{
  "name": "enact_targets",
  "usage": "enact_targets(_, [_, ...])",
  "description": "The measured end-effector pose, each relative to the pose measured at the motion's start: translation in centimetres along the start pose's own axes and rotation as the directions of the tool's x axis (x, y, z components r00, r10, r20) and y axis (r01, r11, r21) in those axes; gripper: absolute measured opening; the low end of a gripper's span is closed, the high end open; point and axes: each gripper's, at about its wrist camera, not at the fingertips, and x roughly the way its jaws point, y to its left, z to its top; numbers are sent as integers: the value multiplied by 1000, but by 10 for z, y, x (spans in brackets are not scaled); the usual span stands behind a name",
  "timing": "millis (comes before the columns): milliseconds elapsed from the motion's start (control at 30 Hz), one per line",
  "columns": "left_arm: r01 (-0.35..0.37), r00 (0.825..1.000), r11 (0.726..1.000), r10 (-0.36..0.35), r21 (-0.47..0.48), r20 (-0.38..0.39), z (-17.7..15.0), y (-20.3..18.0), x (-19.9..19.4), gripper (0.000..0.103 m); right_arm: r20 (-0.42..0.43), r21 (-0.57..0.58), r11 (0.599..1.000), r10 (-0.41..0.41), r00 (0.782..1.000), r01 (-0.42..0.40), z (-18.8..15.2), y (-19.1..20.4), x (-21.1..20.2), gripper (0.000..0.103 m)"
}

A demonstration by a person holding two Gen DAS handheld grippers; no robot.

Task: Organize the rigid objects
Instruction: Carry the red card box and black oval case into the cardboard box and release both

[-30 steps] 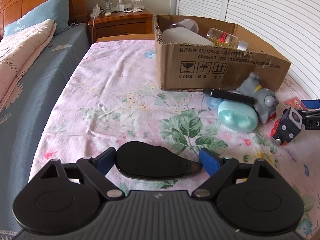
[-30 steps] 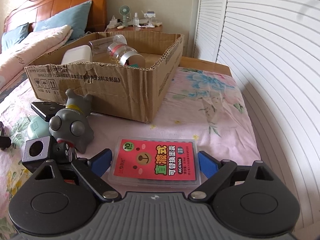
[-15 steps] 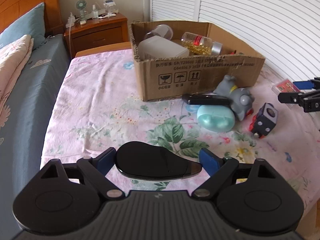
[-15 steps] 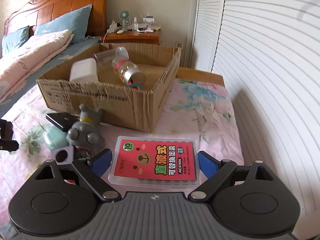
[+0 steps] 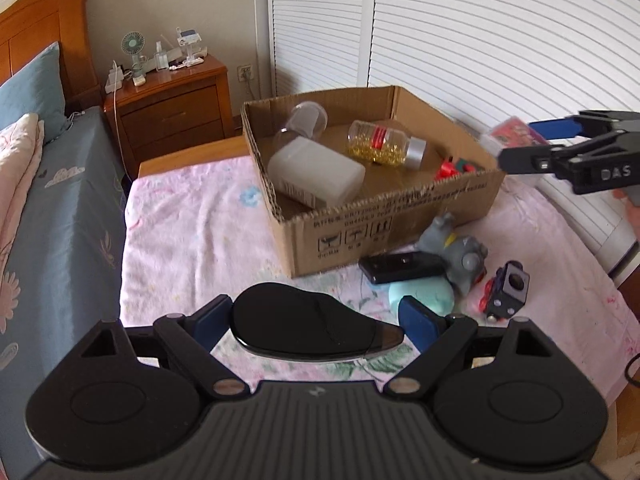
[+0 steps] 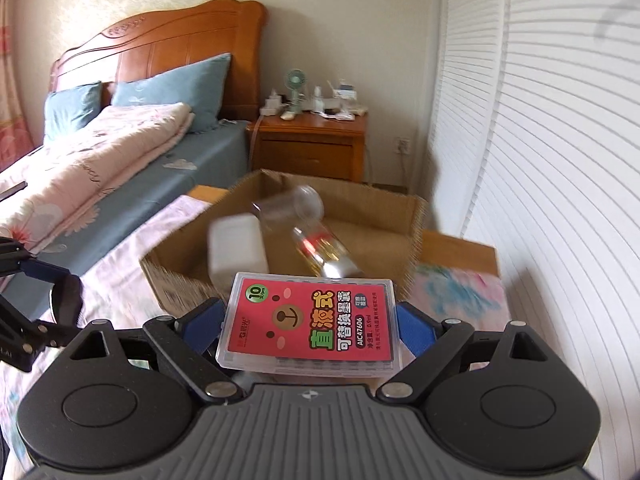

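Observation:
My left gripper (image 5: 316,320) is shut on a black computer mouse (image 5: 304,328), held above the floral sheet. My right gripper (image 6: 310,326) is shut on a clear case with a red label (image 6: 316,320); in the left wrist view it hangs beside the right rim of the cardboard box (image 5: 360,212). The box holds a white bottle (image 5: 316,178), a capsule jar (image 5: 384,146), a clear cup (image 5: 304,122) and a small red and green item (image 5: 456,168). In front of the box lie a grey toy (image 5: 460,254), a black flat device (image 5: 400,268), a teal case (image 5: 424,298) and a cube toy (image 5: 506,292).
A wooden nightstand (image 5: 172,116) with a small fan stands behind the box. The bed with blue pillows (image 6: 172,88) and a pink quilt (image 6: 100,148) lies to the left. White louvred doors (image 5: 480,40) run along the right side.
Both grippers have risen with their loads. The box is now seen from higher up, its inside showing. The right gripper and red-labelled case have come up beside the box's right rim.

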Motion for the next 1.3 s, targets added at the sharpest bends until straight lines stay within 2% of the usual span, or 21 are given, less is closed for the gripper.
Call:
enact_targets(300, [-36,998,999,34,37,46,29,16,5,89,-29,14,1000,17,999,-16,28,20,51,95])
enact_targets(367, [-38,998,998,36,40,56,34,18,7,89,-41,18,1000,8,999,-7,29,21,58,103])
enact_targets(400, [-39,997,998,37,43,61,37,19,7,89,-41,25,1000,-1,999,2,28,22,60,103])
enact_targets(533, [-34,997,998,31,48,75,46,19,9,89,-44,64,998,12,999,-9,25,20,56,103])
enact_targets(767, [-20,997,998,16,63,75,62,12,15,89,-57,91,995,-25,998,30,14,22,40,103])
enact_targets(900, [-6,997,998,1,66,72,75,5,20,89,-36,101,994,-46,998,50,6,23,27,103])
enact_targets(1300, [61,996,985,-70,162,49,135,-43,54,89,-36,178,974,-133,990,138,-25,7,3,103])
